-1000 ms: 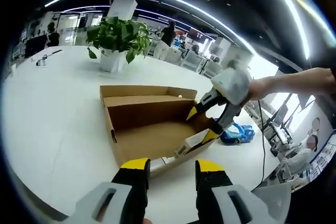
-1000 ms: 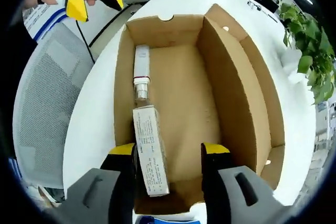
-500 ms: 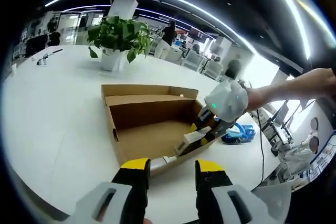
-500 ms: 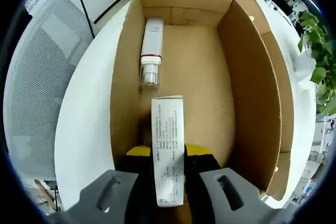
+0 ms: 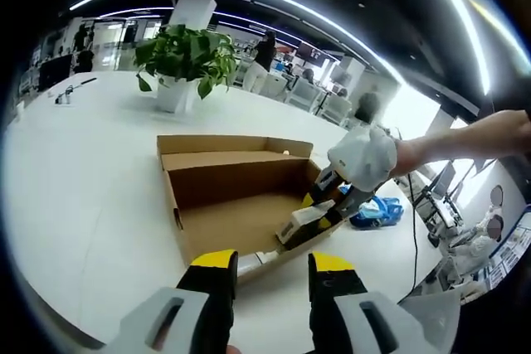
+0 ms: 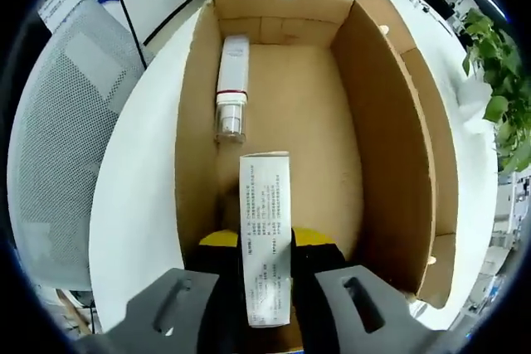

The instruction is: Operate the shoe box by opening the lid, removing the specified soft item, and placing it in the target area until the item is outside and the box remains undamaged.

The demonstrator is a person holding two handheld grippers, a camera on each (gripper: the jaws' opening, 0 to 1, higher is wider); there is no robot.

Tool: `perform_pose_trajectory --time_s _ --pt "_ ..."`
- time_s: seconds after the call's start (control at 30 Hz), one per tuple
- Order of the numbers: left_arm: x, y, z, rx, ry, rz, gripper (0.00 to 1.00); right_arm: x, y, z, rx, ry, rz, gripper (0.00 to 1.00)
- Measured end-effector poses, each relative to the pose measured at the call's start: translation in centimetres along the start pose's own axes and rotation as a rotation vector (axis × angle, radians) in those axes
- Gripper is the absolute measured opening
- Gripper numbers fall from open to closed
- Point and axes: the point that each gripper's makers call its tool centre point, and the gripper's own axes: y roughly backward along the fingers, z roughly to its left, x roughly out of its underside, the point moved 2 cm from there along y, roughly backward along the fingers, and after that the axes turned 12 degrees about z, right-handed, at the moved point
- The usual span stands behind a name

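Note:
The brown cardboard shoe box (image 5: 217, 178) stands open on the white table, its lid folded back. In the right gripper view my right gripper (image 6: 265, 242) is shut on a white printed carton (image 6: 265, 205), held over the near end of the box floor (image 6: 315, 122). A white tube with a clear cap (image 6: 231, 93) lies along the box's left wall. The left gripper view shows that right gripper (image 5: 322, 205) reaching into the box's right end with the carton (image 5: 299, 220). My left gripper (image 5: 270, 269) is open, in front of the box and short of it, holding nothing.
A potted green plant (image 5: 187, 55) stands on the table (image 5: 83, 172) behind the box. A grey mesh chair (image 6: 58, 122) sits beside the table edge. A blue object (image 5: 377, 209) lies on the floor beyond the box. People and desks fill the far background.
My right gripper went from open around the carton to shut on it, and the carton now stands straight between its jaws. The left gripper stayed open in place.

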Motion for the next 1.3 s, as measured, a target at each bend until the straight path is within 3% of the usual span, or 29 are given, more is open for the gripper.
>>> perform_pose_trajectory --time_s 0.2,0.63,1.3 --pt "-0.2 -0.2 -0.3 0.003 -0.007 0.003 0.34 -0.3 1.8 -0.7 0.023 -0.021 -0.041 0.18" --pt "-1.1 -0.7 -1.8 0.018 -0.026 0.004 0.34 -0.1 7.1 -1.4 0.113 0.036 -0.092 0.18" --pt "-2.4 -1.4 -3.9 0.038 -0.059 -0.001 0.34 1.9 11.3 0.0 0.183 0.057 -0.114 0.18"
